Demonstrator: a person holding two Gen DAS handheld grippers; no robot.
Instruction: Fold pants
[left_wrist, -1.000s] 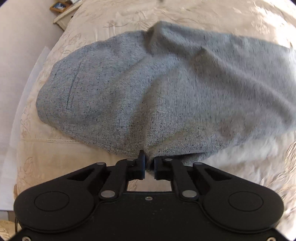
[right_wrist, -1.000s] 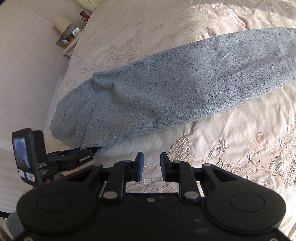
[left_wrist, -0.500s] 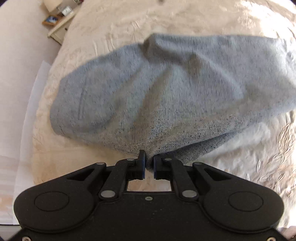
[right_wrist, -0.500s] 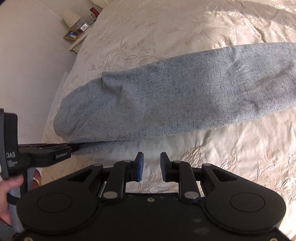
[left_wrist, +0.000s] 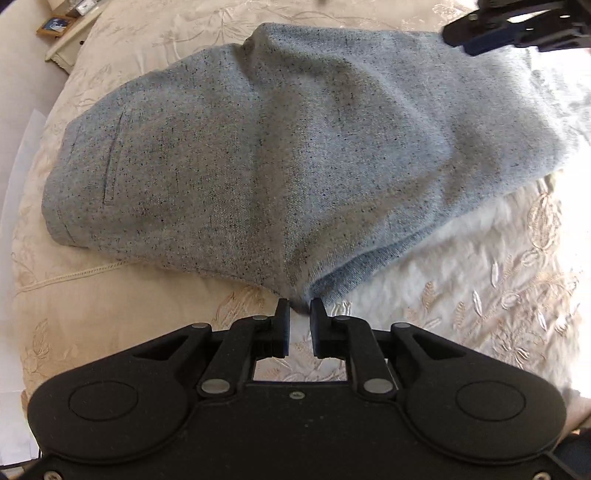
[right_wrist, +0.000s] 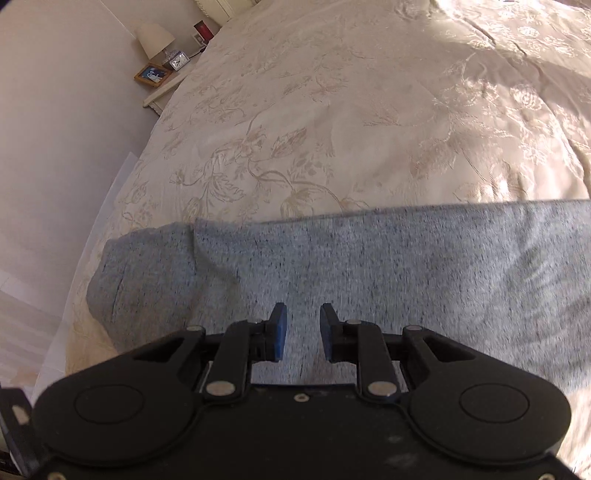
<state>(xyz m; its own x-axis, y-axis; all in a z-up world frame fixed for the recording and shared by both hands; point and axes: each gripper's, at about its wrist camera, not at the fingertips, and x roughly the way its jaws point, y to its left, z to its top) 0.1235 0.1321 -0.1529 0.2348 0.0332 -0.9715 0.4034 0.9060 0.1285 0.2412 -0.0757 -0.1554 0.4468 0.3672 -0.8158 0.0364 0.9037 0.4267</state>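
The grey speckled pants (left_wrist: 258, 166) lie folded lengthwise on the cream embroidered bedspread (left_wrist: 480, 295), waistband and pocket to the left. My left gripper (left_wrist: 299, 314) stands at the near edge of the cloth, its jaws slightly apart, with a tip of fabric just between the fingertips. My right gripper (right_wrist: 303, 317) is open and empty, hovering over the middle of the pants (right_wrist: 369, 266). It also shows in the left wrist view (left_wrist: 517, 22) at the top right, above the leg.
The bed's left edge drops to a pale floor (right_wrist: 37, 184). A nightstand (right_wrist: 162, 88) with a lamp (right_wrist: 155, 40), a clock and a picture frame stands at the far left. The bedspread (right_wrist: 369, 110) stretches far beyond the pants.
My left gripper's jaws have parted a little, loosening the pinched fabric edge, which has settled lower. My right gripper has moved forward from the near bedspread to above the pants.
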